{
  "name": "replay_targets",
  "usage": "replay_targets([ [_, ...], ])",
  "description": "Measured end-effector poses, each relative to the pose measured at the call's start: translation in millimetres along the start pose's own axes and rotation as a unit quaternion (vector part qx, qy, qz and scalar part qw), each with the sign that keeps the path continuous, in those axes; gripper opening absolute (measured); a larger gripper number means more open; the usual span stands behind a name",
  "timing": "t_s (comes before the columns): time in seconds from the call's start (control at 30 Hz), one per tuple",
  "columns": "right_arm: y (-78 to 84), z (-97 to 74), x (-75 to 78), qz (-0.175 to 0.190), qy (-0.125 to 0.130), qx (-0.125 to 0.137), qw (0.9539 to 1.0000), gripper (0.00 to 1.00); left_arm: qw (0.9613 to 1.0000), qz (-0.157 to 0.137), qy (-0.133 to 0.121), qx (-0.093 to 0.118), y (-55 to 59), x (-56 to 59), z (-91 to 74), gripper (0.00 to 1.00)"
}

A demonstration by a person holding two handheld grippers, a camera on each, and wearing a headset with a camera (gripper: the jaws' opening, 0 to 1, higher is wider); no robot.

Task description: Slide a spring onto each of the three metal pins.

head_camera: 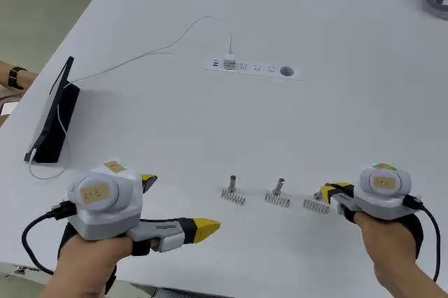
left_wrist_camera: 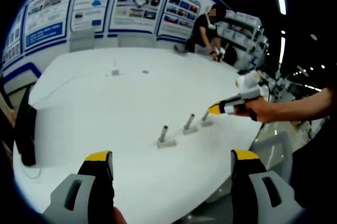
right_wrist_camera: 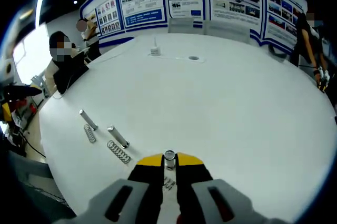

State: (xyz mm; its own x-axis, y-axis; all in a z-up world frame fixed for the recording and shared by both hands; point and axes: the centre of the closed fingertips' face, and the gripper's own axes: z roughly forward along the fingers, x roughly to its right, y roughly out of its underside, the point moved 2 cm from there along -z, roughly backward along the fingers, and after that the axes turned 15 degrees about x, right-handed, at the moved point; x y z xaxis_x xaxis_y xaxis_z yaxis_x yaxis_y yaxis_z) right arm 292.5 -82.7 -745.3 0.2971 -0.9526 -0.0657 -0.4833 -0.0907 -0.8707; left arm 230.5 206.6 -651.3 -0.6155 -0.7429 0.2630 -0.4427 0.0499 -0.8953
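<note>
Three springs (head_camera: 277, 201) lie loose by their pins (head_camera: 278, 186); right gripper (head_camera: 327, 190) looks clamped on the bottom-centre pin (right_wrist_camera: 169, 155), left gripper (left_wrist_camera: 171, 155) gapes. Next: grab a spring.

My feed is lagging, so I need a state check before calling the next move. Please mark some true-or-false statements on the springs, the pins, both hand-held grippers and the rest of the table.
1. All three springs already sit on the pins. False: each spring lies on the table beside its pin.
2. The left hand-held gripper is open and holds nothing. True.
3. The right hand-held gripper has its jaws closed in on the end pin at the right of the row. True.
4. The tablet lies flat mid-table. False: it stands propped near the left edge.
5. Nothing is plugged into the power strip. False: a white plug with a cable sits in it.
</note>
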Motion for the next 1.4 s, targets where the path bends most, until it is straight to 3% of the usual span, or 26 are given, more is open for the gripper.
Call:
replay_targets([
  [0.93,0.4,-0.3,-3.3,-0.006,-0.011,0.008,0.9999,0.1,1.0,0.004,0.0,-0.004,1.8,1.3,-2.5,0.94],
  [1.4,-1.9,-2.2,-7.1,-0.003,-0.022,0.018,0.9996,0.29,1.0,0.005,0.001,-0.003,0.5,1.9,-1.2,0.94],
])
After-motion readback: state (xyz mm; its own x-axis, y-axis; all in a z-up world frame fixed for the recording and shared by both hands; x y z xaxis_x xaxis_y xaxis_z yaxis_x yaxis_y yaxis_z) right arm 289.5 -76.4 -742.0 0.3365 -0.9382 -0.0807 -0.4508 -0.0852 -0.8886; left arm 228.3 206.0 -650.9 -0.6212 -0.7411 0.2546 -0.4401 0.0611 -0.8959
